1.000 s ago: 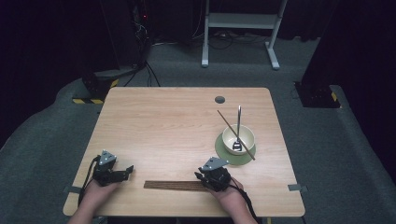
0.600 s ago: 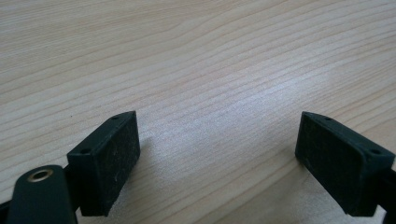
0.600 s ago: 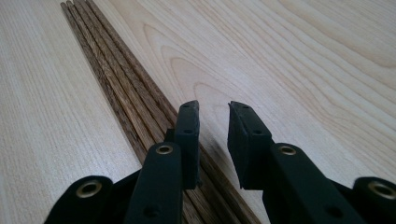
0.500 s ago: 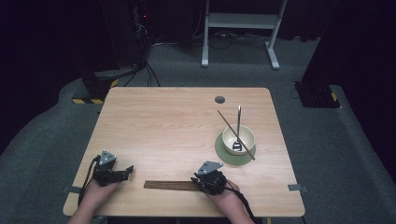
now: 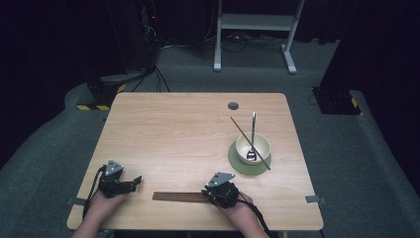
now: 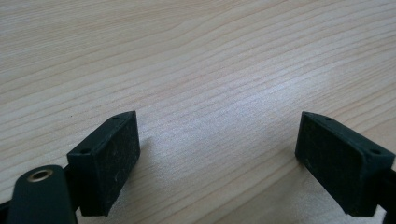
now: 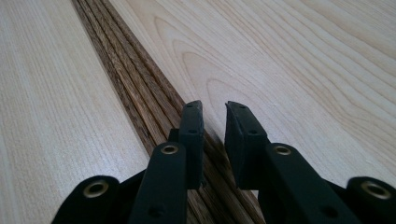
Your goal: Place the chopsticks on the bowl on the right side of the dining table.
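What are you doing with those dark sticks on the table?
A person sits at a wooden table with a gripper in each hand. The right gripper is down over one end of a row of dark wooden chopsticks lying flat near the front edge. Its jaws have just been closing and are nearly together, though they do not yet visibly pinch a stick. The left gripper rests wide open over bare wood. Farther right, a cream bowl on a green coaster already holds a spoon and one chopstick.
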`<state>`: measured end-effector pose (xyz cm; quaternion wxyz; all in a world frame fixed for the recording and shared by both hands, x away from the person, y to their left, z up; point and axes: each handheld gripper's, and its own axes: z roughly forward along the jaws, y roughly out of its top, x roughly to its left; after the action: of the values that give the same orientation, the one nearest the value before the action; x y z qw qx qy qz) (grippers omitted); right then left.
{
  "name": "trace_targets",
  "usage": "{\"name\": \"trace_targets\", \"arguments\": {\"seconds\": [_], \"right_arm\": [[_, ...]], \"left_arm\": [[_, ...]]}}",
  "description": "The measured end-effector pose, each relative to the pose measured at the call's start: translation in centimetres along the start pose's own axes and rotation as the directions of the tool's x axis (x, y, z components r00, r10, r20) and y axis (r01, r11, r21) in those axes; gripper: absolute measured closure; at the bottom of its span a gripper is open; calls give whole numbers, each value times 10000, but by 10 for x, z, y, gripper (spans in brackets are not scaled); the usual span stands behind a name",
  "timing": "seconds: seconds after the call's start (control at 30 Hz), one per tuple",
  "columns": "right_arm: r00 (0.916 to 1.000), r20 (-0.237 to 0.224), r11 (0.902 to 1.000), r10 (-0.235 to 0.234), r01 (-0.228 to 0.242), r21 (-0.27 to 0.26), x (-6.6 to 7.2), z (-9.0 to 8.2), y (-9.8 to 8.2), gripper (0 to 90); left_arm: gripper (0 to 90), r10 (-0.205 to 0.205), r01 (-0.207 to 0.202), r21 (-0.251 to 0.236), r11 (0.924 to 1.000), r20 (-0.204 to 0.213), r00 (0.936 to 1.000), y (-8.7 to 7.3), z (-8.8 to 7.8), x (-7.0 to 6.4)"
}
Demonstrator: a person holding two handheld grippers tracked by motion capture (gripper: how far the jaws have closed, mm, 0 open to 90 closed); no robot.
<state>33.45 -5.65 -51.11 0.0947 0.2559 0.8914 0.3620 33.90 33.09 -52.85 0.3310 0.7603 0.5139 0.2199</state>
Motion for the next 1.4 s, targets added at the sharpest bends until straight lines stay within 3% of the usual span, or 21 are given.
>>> {"name": "trace_targets", "arguments": {"seconds": [0.27, 0.47, 0.83, 1.1, 1.4], "right_arm": [[10000, -25, 10000, -1, 1, 17, 0, 0, 0, 784], [9994, 183, 9995, 286, -288, 119, -4, 0, -2, 788], [9920, 869, 9958, 914, -920, 30, -19, -3, -7, 785], [9849, 1120, 9912, 1321, -1319, -94, -35, -10, -16, 784], [9885, 1130, 9949, 1004, -1003, -65, -37, -12, -17, 757]], "left_arm": [[138, 17, -17, 1, 10000, 17, 10000, 0, 0, 0], [137, 18, -18, 2, 10000, 20, 10000, 0, 0, 0], [138, 19, -19, 4, 10000, 21, 10000, 0, 0, 0], [138, 18, -18, 2, 10000, 23, 10000, 0, 0, 0], [138, 17, -17, 3, 10000, 24, 10000, 0, 0, 0]]}}
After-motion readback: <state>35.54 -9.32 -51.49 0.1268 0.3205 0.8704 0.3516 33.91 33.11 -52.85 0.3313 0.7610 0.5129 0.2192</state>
